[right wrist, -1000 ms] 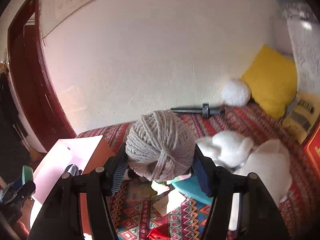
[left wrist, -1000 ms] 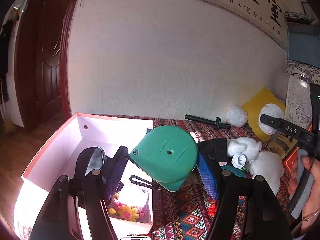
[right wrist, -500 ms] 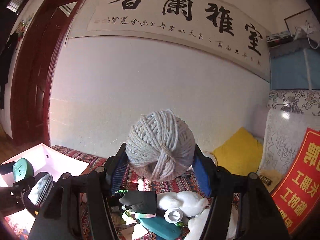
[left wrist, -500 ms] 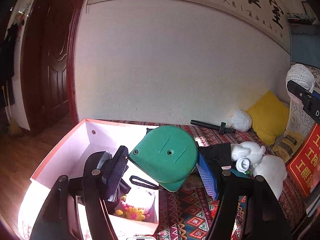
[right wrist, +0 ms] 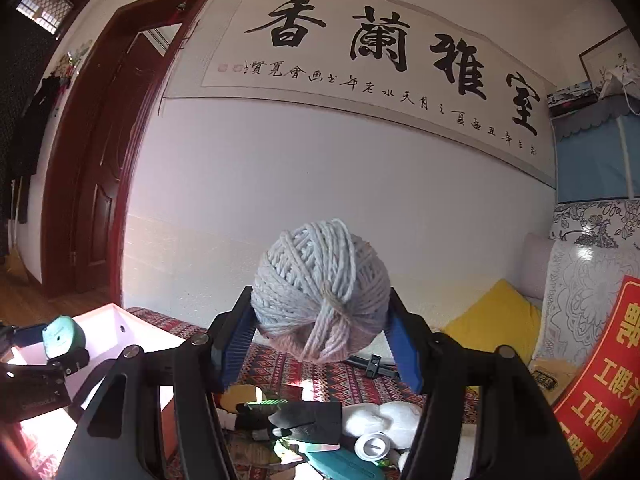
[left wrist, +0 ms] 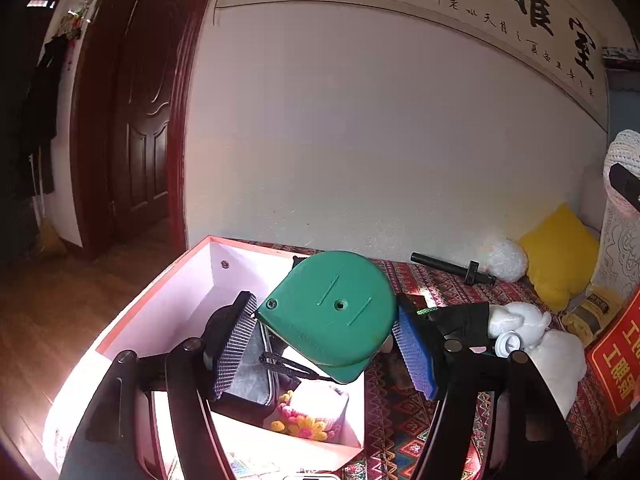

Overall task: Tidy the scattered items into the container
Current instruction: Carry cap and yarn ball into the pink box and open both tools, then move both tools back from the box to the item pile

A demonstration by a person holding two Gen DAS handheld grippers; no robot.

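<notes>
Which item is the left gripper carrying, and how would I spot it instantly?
Start at the pink-rimmed white box on the patterned cloth. Above its right end, the left gripper holds a green tape measure between its jaws. It is flat, hard and rounded with a black wrist loop, unlike the soft white toys beside it.

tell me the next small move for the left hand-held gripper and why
Probably lower it a little and open. The left hand-held gripper grips the green tape measure right above the pink box, over the items already inside, so releasing there should drop it in.
</notes>
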